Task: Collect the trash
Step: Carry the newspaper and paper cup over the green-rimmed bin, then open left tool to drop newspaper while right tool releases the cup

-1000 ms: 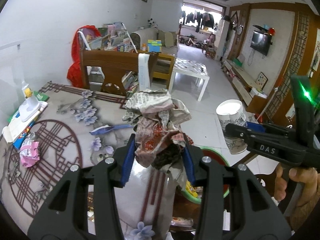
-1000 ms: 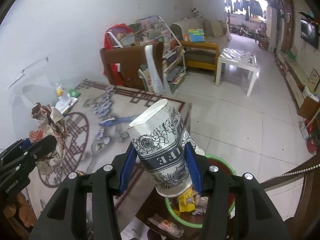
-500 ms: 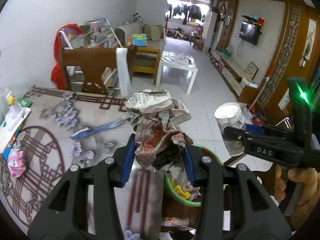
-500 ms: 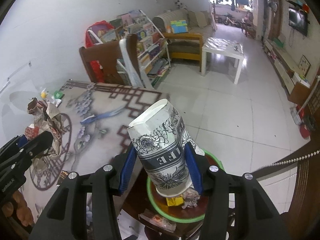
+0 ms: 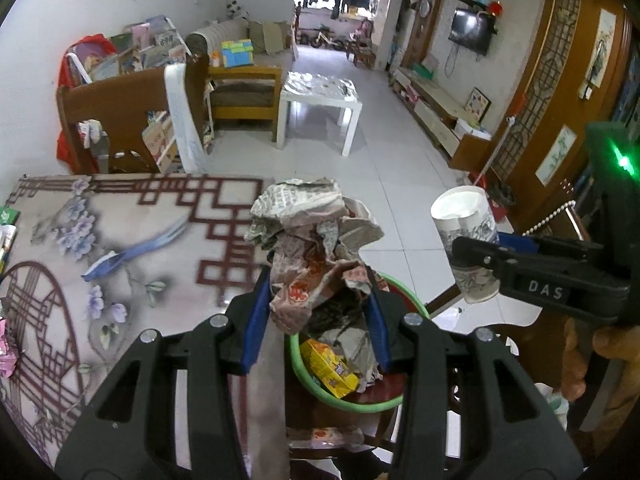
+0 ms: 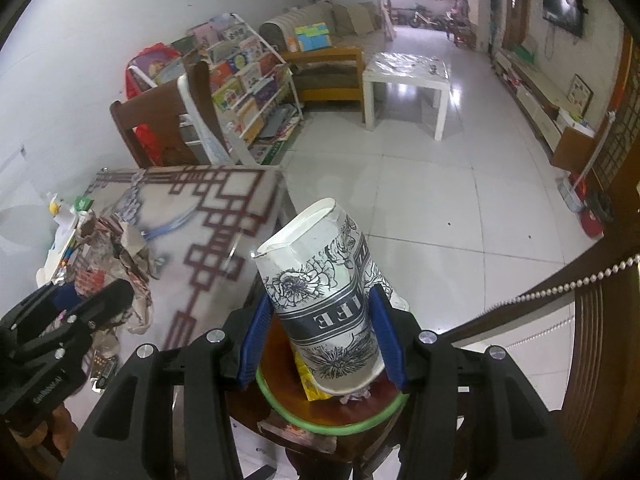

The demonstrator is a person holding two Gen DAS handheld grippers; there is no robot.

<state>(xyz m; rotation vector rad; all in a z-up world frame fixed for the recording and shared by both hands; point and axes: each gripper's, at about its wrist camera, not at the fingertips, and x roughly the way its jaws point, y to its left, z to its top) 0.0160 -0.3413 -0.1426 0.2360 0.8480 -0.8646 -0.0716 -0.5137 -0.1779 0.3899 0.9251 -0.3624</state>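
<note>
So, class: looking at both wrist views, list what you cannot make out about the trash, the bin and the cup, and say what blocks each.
- Green-rimmed bin: its depth and most contents, left wrist view, hidden by the crumpled paper wad and left gripper.
- Paper cup: full lettering, right wrist view; the right gripper covers part.
- Yellow packet: print too small.
- Table: near edge cut off.

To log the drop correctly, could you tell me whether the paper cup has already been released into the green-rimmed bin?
No, the paper cup is clamped in the right gripper above the green-rimmed bin.
</note>
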